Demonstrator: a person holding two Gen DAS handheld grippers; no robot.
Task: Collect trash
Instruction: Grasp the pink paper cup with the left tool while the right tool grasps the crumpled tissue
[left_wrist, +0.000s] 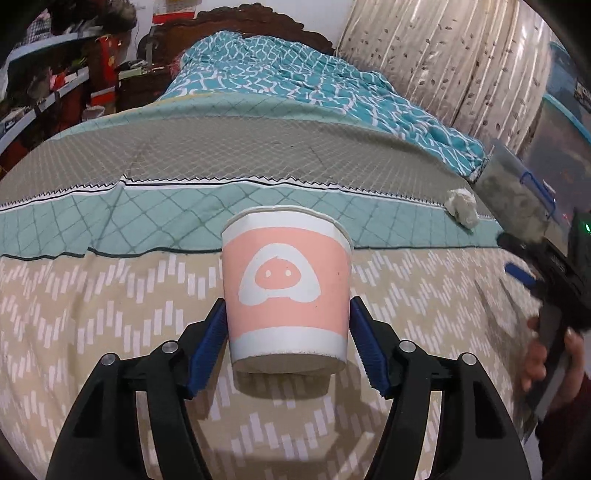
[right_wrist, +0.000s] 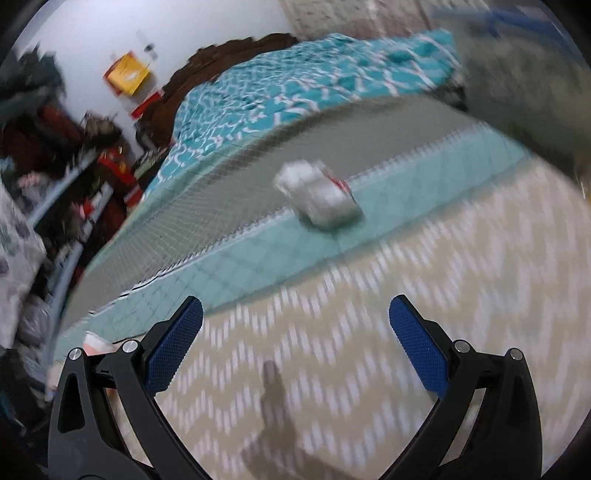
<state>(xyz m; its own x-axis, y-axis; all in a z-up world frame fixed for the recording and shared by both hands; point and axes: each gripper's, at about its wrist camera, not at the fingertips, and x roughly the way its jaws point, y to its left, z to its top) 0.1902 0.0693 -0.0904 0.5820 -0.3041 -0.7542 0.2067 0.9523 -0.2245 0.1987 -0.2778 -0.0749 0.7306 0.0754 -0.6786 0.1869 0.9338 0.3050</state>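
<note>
Your left tongs (left_wrist: 286, 345) are clamped on the pink and white paper cup (left_wrist: 286, 284): both blue pads (left_wrist: 210, 350) press its lower sides. The cup stands upright, mouth up, long axis vertical, its base lifted just clear of the bed (left_wrist: 92, 314) with its shadow beneath. What is inside it you cannot see from here.

Your right tongs (right_wrist: 295, 343) stand wide apart with nothing between them, over the beige chevron sheet. Beyond them, on the teal band of the cover, lies a crumpled silvery-white wrapper (right_wrist: 317, 195), blurred, with a touch of red at its far right end.

In the left view a crumpled white tissue (left_wrist: 461, 206) lies on the same teal band at the right, well apart from the cup. A rumpled turquoise blanket (left_wrist: 295, 85) covers the far end, before a dark headboard (left_wrist: 251, 22). Cluttered shelves (left_wrist: 44, 92) stand left; a patterned curtain (left_wrist: 443, 55) hangs right.
</note>
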